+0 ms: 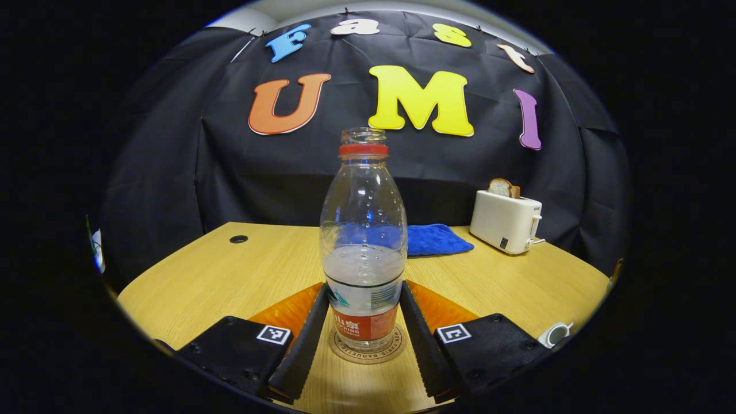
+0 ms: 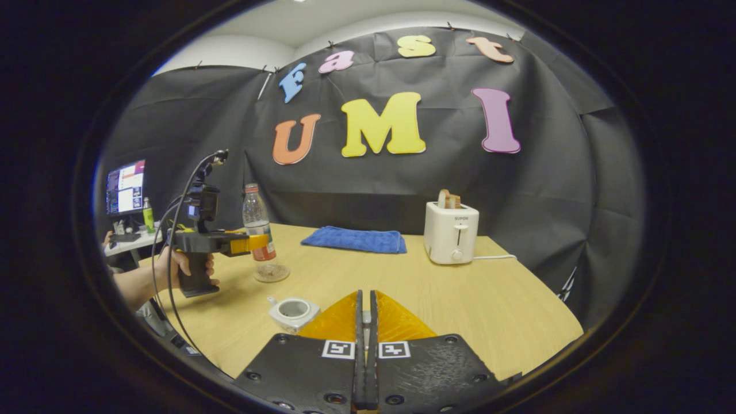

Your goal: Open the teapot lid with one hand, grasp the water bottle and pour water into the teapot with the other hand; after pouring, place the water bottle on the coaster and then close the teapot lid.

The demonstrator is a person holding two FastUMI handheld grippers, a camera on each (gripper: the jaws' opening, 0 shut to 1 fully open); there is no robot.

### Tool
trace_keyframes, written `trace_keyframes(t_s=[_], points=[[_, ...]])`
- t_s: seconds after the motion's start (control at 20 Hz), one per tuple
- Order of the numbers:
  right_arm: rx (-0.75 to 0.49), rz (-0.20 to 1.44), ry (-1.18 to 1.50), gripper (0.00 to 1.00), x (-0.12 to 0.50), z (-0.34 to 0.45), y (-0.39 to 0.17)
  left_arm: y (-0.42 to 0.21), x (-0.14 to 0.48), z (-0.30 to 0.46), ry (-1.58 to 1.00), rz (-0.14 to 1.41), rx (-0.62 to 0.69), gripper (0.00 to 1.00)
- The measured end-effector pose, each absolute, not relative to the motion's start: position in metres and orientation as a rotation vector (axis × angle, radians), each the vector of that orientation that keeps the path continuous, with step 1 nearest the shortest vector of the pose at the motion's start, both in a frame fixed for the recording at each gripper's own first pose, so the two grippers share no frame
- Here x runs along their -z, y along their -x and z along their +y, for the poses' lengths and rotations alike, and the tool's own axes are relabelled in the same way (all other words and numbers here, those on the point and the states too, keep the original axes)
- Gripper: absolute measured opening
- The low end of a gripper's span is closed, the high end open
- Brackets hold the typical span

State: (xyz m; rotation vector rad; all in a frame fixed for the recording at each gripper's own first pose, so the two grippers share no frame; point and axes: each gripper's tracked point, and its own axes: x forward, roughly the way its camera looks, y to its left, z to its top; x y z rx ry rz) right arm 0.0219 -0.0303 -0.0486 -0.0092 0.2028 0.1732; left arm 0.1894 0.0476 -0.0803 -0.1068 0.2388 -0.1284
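A clear water bottle [image 1: 363, 230] with a red label and no cap stands upright on a round coaster [image 1: 345, 352], about a third full. My left gripper [image 1: 363, 290] is shut on it, one finger pressing each side at the label. In the right gripper view the same bottle [image 2: 256, 215] and coaster [image 2: 272, 273] sit at the left, with the left gripper [image 2: 244, 244] held by a hand. The white teapot [image 2: 293, 311] stands open just left of my right gripper [image 2: 366, 294], which is shut on a small pale piece, apparently the lid's knob. The teapot [image 1: 555, 333] also shows at the lower right.
A white toaster [image 2: 451, 233] holding a slice of bread stands at the back right of the wooden table [image 2: 460, 299], its cord trailing right. A folded blue cloth [image 2: 355, 239] lies at the back middle. A monitor [image 2: 125, 187] and a desk sit beyond the table's left edge.
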Motion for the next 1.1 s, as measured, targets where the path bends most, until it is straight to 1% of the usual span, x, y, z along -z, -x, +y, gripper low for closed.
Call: trace_keyframes(t_s=[0.55, 0.6, 0.75, 0.8, 1.1], points=[[-0.173, 0.202, 0.02, 0.01, 0.049, -0.027, -0.019, -0.194, 0.09, 0.049, 0.078, 0.274, 0.133, 0.81], [-0.173, 0.202, 0.02, 0.01, 0.049, -0.027, -0.02, -0.194, 0.09, 0.049, 0.077, 0.276, 0.132, 0.86], [-0.175, 0.205, 0.023, 0.0, 0.049, -0.026, -0.02, -0.193, 0.091, 0.05, 0.075, 0.282, 0.13, 0.94], [-0.179, 0.204, 0.023, 0.01, 0.049, -0.024, -0.02, -0.193, 0.091, 0.051, 0.072, 0.287, 0.127, 0.99], [-0.207, 0.189, 0.027, 0.0, 0.044, -0.009, -0.023, -0.174, 0.093, 0.056, 0.09, 0.309, 0.127, 0.99]])
